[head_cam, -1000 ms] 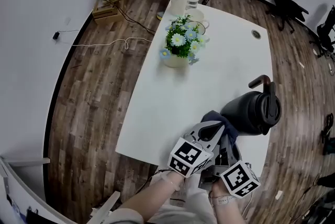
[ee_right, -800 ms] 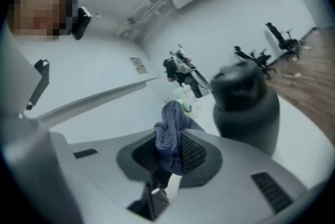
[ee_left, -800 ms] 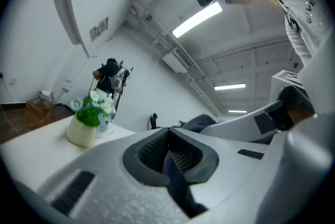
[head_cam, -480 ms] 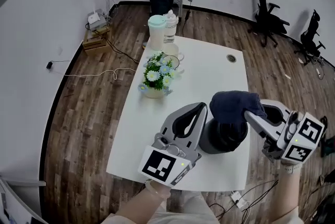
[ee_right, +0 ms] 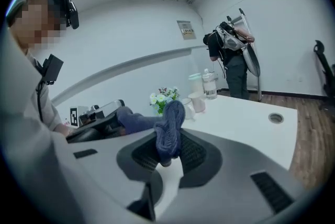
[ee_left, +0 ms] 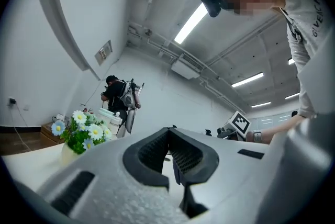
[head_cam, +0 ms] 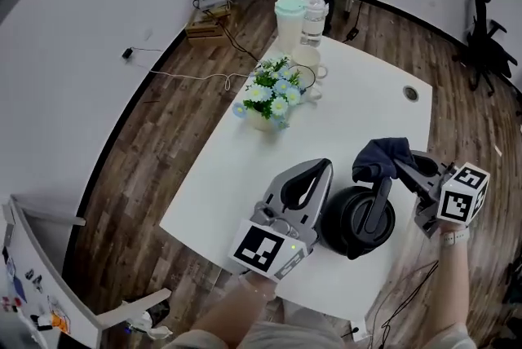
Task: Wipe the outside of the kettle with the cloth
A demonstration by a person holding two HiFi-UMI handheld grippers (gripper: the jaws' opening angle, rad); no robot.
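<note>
Your right tongs (head_cam: 401, 170), clamped on the cloth (head_cam: 382, 157), have dragged it off the top of the kettle (head_cam: 357, 218), which stands between them and your closed, empty left tongs (head_cam: 324, 168). You look mid-wipe: next, press the cloth down its side.

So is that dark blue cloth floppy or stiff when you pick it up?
Probably floppy: pinched in the right gripper, the cloth bunches and sags by the kettle. It likely weighs little, since a small pinch holds it all.

Left gripper (head_cam: 323, 169) jaws seemingly together; right gripper (head_cam: 401, 169) jaws clamping cloth (head_cam: 382, 156).
</note>
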